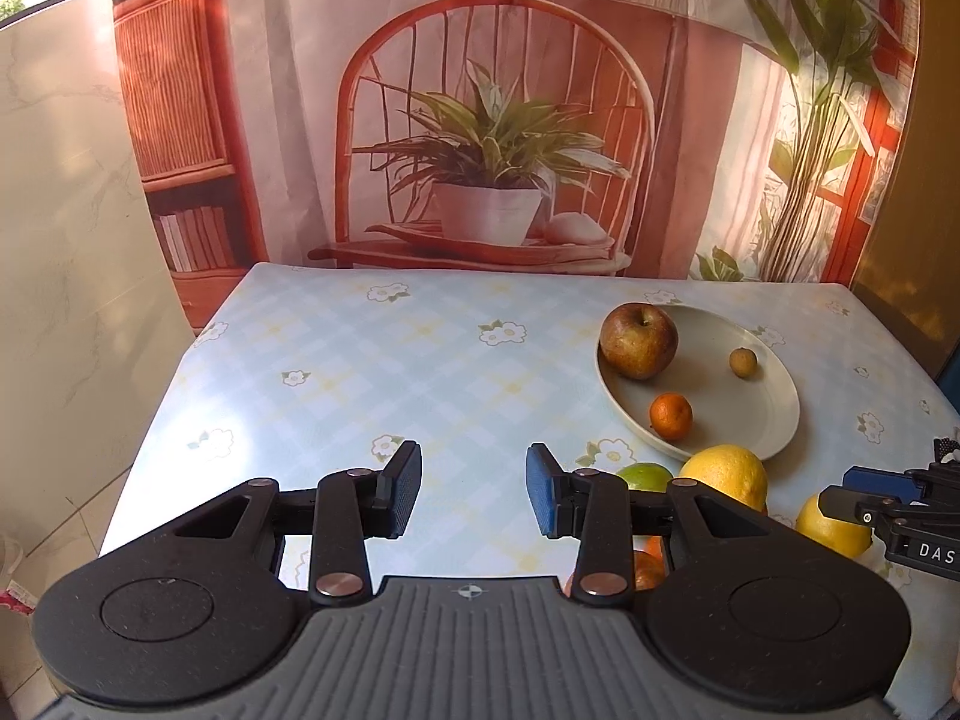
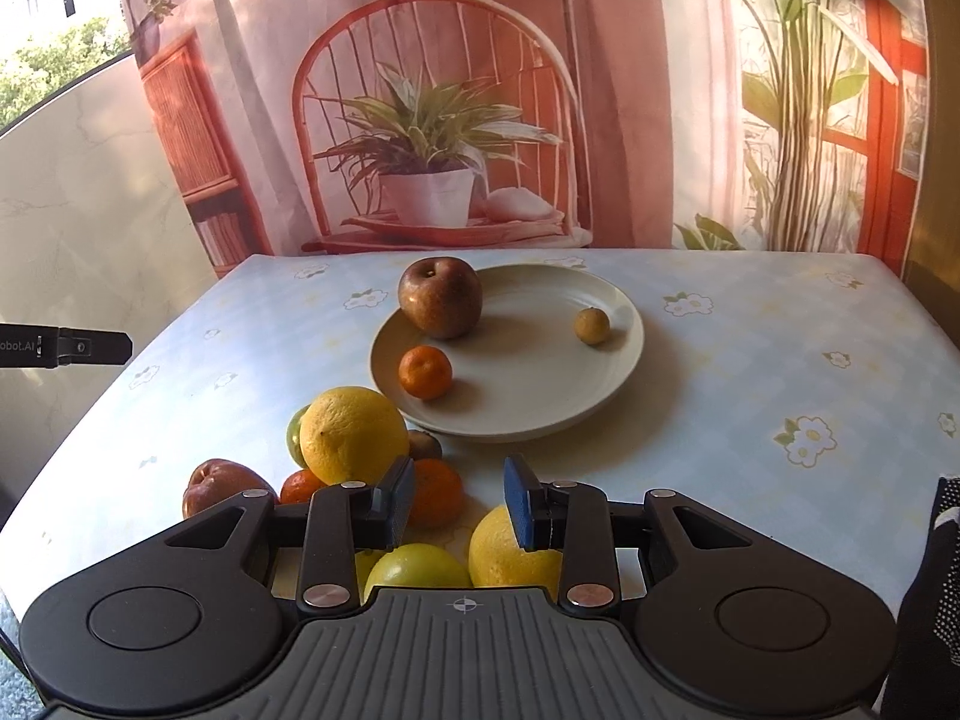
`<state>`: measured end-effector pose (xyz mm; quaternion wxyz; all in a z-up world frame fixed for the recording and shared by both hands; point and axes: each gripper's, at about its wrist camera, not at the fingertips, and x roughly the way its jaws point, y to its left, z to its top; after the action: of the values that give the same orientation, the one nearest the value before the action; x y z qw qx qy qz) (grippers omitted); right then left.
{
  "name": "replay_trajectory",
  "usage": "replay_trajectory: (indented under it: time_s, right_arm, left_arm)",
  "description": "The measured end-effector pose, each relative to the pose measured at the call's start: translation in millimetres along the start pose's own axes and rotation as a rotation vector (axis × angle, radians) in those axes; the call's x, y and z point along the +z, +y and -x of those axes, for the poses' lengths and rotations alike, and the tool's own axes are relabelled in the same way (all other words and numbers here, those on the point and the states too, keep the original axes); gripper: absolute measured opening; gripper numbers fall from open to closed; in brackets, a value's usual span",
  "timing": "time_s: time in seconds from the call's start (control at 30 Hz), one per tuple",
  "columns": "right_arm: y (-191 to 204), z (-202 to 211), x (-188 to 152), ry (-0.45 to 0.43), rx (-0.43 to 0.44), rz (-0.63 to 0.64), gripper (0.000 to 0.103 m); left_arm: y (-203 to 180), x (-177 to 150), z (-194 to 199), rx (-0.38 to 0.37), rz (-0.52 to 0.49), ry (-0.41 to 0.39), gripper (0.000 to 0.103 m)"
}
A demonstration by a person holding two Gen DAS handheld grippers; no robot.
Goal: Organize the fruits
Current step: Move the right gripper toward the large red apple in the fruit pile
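Both units are between grasps. The left hand-held gripper holds nothing: its jaws stand apart with only bare tabletop between the pads. The right hand-held gripper is likewise empty, with a moderate gap between its blue pads and no fruit touching them. The plate lies ahead of the right hand-held gripper and slightly to its right, and ahead and to the right of the left one. It already carries a brown apple at its far left edge, a small orange at its near left edge, and a small yellowish round fruit on its right side. The unsorted pile lies just ahead of and beneath the right fingers: a large lemon touching the near rim of the plate, a green fruit partly hidden behind it, a red apple to the left, two more oranges, a small brown fruit, and two yellow fruits close under the jaws. The step in hand appears to be selection of the next fruit for transfer to the plate. The next move probably calls for widening the jaws beyond the chosen fruit, lowering over it, and closing gently, since the crowded round fruits are likely to roll when nudged.
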<state>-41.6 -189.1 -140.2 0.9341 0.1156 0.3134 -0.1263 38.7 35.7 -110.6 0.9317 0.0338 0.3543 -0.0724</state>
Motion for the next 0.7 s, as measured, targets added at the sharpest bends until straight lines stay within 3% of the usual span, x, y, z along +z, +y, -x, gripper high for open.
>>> replay_trajectory:
  time_s: [0.7]
  right_arm:
    - [34, -5, -13, 0.051, 0.070, 0.078, 0.031]
  left_arm:
    - [-3, -21, -9, -0.070, 0.013, 0.072, 0.041]
